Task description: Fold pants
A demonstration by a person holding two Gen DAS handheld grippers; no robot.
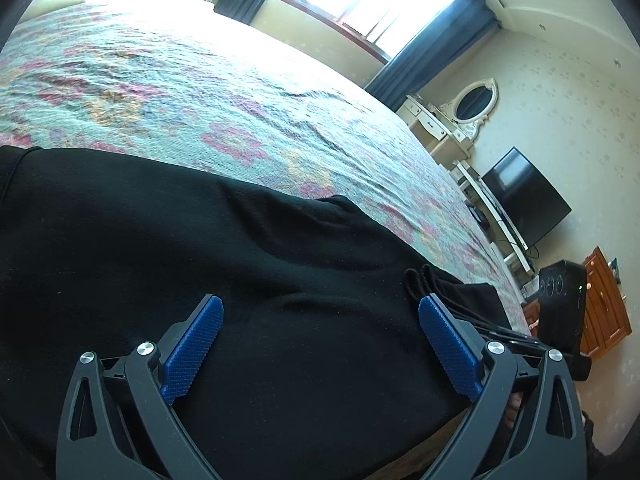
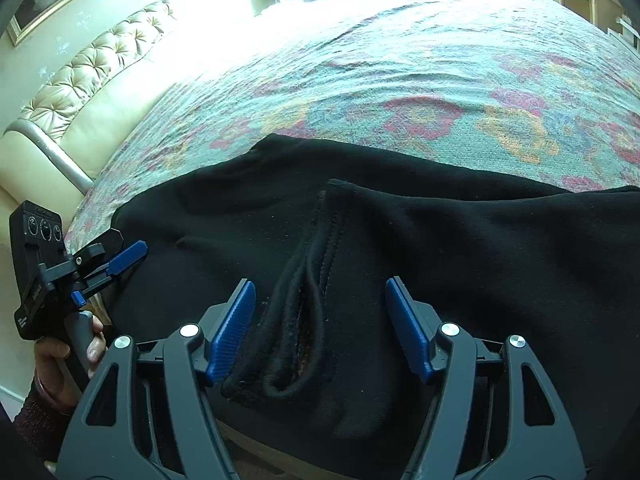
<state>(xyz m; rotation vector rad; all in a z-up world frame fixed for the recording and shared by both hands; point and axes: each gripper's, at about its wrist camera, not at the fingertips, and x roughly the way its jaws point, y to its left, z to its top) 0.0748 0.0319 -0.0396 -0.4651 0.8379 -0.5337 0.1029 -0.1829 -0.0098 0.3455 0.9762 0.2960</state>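
Note:
Black pants (image 1: 200, 240) lie spread on the bed near its front edge; they also fill the lower half of the right wrist view (image 2: 440, 240). My left gripper (image 1: 320, 308) is open and empty just above the cloth. My right gripper (image 2: 320, 292) is open and empty, its jaws on either side of the bunched cuffs or hem folds (image 2: 296, 320) of the pants. The left gripper (image 2: 120, 264) also shows at the left of the right wrist view, at the pants' left edge. The right gripper's body (image 1: 560, 312) shows at the right of the left wrist view.
The bed carries a floral teal and pink quilt (image 1: 200, 92), also in the right wrist view (image 2: 400, 80). A tufted cream headboard (image 2: 80, 80) is at the left. A TV (image 1: 524, 196), a white dresser with mirror (image 1: 460, 116) and a wooden cabinet (image 1: 604, 308) stand by the wall.

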